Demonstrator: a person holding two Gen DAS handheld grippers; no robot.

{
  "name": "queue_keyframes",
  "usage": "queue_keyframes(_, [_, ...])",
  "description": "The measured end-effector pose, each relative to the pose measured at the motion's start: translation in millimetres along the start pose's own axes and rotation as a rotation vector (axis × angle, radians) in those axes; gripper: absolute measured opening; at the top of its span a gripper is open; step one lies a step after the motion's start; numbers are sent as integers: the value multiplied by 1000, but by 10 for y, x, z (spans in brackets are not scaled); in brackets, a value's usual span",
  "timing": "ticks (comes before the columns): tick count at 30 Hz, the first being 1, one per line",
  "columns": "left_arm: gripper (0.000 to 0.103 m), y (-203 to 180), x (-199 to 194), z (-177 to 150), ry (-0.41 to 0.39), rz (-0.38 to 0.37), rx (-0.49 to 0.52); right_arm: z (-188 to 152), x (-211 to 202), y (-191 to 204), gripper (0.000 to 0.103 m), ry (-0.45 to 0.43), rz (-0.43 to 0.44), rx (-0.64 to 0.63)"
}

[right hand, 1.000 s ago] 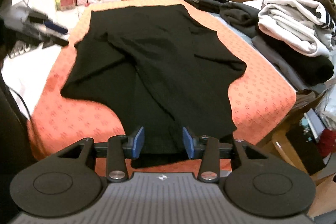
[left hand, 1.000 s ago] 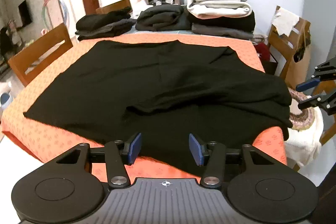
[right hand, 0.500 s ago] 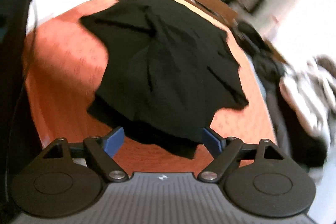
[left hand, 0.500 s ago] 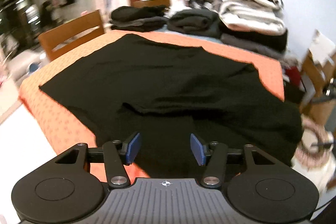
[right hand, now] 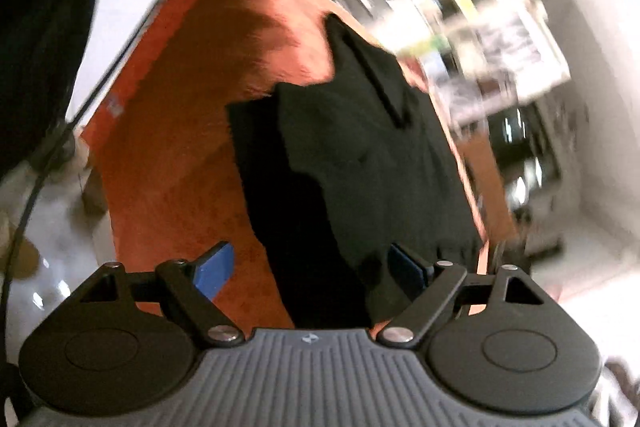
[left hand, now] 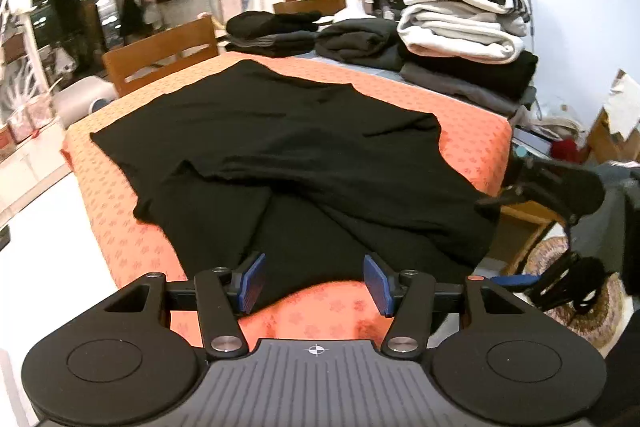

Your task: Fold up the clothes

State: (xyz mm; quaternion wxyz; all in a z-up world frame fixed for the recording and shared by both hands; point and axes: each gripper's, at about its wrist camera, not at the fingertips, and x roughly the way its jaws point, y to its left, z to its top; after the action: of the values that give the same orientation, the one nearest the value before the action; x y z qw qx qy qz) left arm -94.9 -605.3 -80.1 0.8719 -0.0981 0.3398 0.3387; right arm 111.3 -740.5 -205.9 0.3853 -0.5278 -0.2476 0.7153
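1. The left gripper (left hand: 314,283) has its jaws partly open and grips nothing; the near hem of the black garment (left hand: 304,163) lies in the gap between the blue pads (left hand: 252,281), which stand clear of the cloth.
2. The right gripper (right hand: 308,267) has its jaws spread wide, having opened earlier in the past second and barely since. A dark fold of the garment (right hand: 352,163) lies between them, and the pads (right hand: 212,271) do not press on it.
3. The garment is spread, creased and partly folded over itself, on the orange cloth of the table (left hand: 472,135).
4. Only the left wrist view shows the stacks of folded clothes (left hand: 460,27) at the far end of the table and a wooden chair (left hand: 160,55) beside it.
5. The right wrist view is blurred and rolled sideways; it shows the orange table edge (right hand: 180,131) dropping toward a pale floor.
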Motion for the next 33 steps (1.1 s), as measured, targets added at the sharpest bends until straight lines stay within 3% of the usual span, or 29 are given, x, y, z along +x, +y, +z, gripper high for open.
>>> queue_keyframes(4, [57,-124,-69,-31,3,30,-18,-53,122,193,87,-21,-45,-149])
queue_keyframes(6, [57,-173,-92,-44,5,40,-20,-60,181,237,81,-18,-78,-185])
queue_keyframes(10, [57,-258,-80,-75,4,44,21,-20,190,159,50,-24,-103,-173])
queue_keyframes(11, [57,-279,-76,-82,4,46,31,-3,163,101,38,-23,-91,-148])
queue_keyframes(14, [60,-346,-20,-110,6,30,87,31,60,-119,22,-19,-18,-50])
queue_keyframes(22, [62,-580,290,-300,19,-48,325,189,-138,-791,18,9,119,150])
queue_keyframes(30, [65,-896,451,-483,-81,-68,569,245,-226,-1288,18,41,203,226])
queue_keyframes(33, [66,-949,503,-545,-123,-29,620,263,-209,-1388,18,49,217,246])
